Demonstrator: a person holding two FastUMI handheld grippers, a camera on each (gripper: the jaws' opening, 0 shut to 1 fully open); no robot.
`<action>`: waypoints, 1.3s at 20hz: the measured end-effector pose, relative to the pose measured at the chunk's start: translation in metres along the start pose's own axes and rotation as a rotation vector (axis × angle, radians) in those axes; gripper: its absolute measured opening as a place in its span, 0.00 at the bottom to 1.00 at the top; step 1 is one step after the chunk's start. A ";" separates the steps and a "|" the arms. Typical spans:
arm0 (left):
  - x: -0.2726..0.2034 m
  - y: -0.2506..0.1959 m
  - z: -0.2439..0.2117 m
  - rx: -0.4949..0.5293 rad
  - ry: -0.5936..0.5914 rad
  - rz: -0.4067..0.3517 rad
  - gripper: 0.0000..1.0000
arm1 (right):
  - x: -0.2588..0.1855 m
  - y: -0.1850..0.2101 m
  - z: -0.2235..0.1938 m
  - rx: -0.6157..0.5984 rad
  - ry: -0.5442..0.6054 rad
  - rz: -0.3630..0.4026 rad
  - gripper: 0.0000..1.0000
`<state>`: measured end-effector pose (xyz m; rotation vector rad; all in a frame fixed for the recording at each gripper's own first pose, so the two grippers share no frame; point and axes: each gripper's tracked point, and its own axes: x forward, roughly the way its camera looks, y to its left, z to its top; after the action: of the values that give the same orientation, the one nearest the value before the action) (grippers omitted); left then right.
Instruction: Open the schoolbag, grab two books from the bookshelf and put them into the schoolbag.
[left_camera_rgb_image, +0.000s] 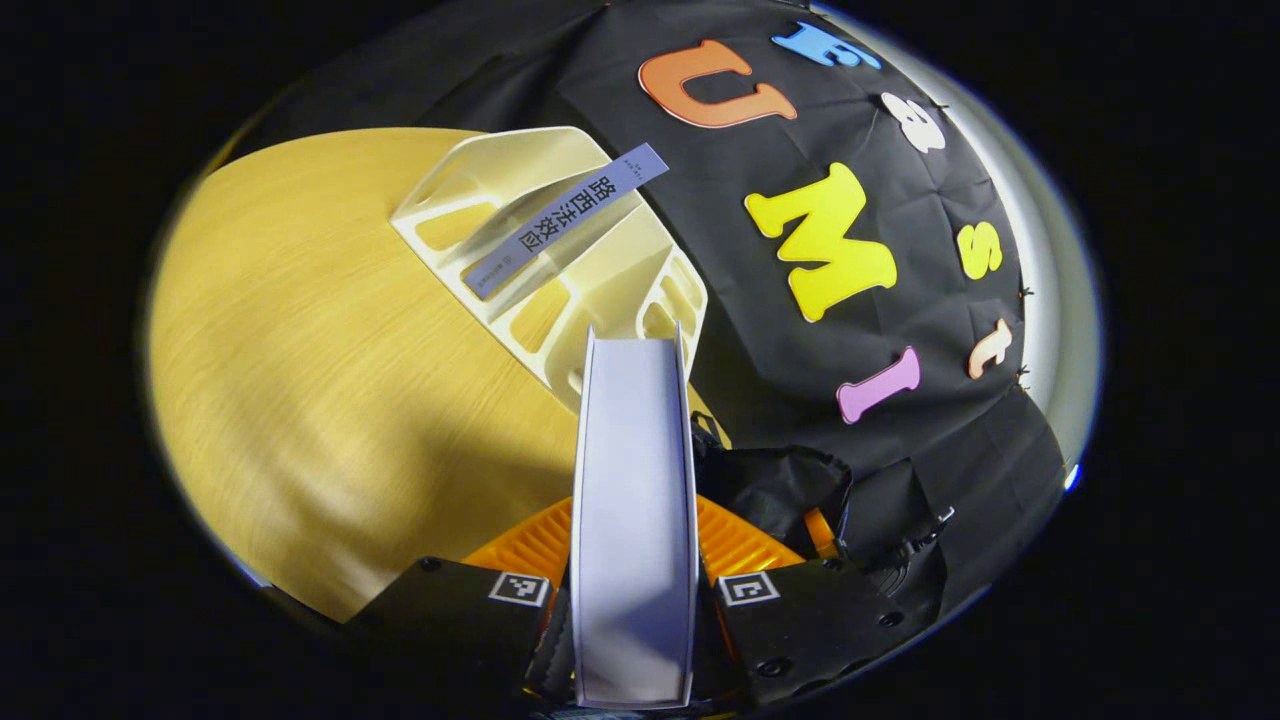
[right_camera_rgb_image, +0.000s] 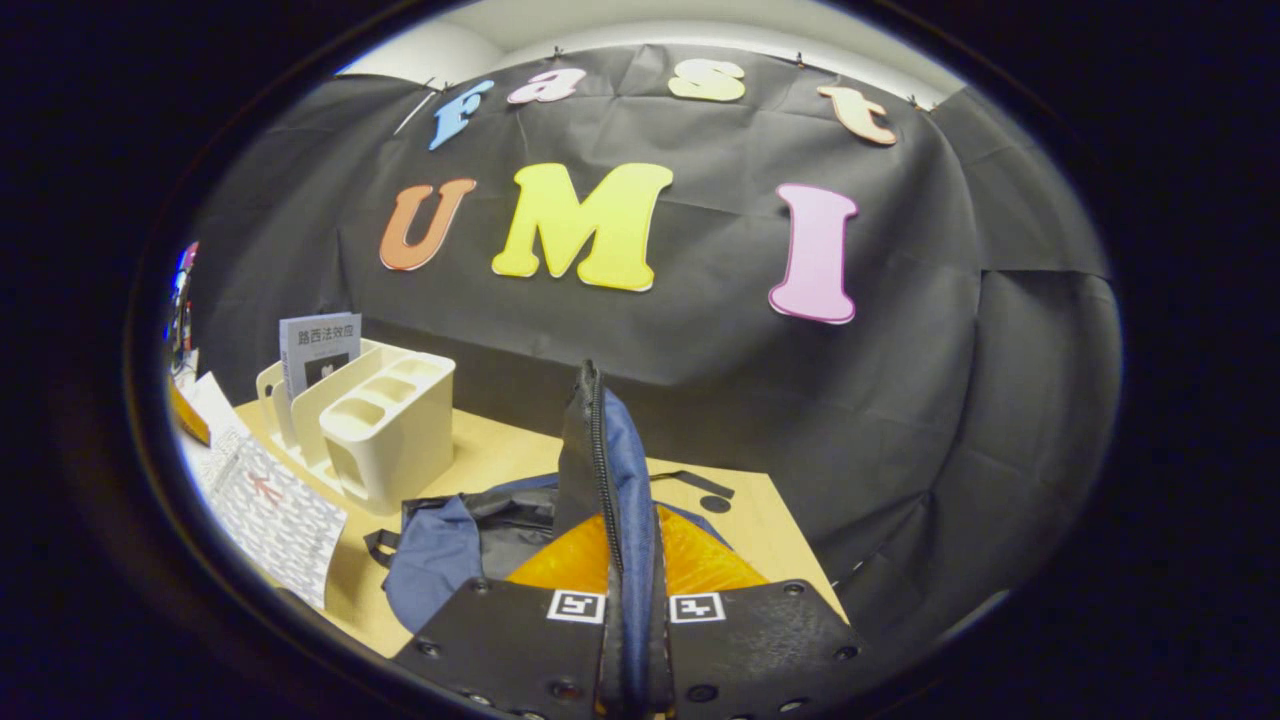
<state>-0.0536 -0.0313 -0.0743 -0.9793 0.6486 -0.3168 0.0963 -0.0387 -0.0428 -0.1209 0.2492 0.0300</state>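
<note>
Book (left_camera_rgb_image: 634, 520), frame centre, clamped by left gripper (left_camera_rgb_image: 634, 640); right gripper (right_camera_rgb_image: 632, 640) pinching bag (right_camera_rgb_image: 610, 480) flap upright: lower book spine-first into opening, flap held wide.

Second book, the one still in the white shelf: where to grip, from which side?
Take the book by its upper edge, coming down from above. It stands upright in a slot of the bookshelf, whose dividers cover its lower part, so only the top is free. Fingers on the two covers, across its thickness, then lift straight up.
</note>
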 end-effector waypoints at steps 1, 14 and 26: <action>0.007 -0.001 -0.003 -0.011 -0.021 0.005 0.47 | -0.001 0.002 0.000 -0.004 -0.001 -0.001 0.09; 0.125 -0.052 -0.078 -0.108 0.026 -0.047 0.47 | 0.002 -0.004 0.025 0.008 -0.056 0.029 0.08; 0.213 -0.102 -0.099 -0.085 0.069 -0.053 0.48 | 0.002 -0.021 0.029 0.006 -0.069 0.069 0.12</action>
<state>0.0513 -0.2632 -0.1044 -1.0718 0.7038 -0.3735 0.1062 -0.0559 -0.0134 -0.1053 0.1845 0.1017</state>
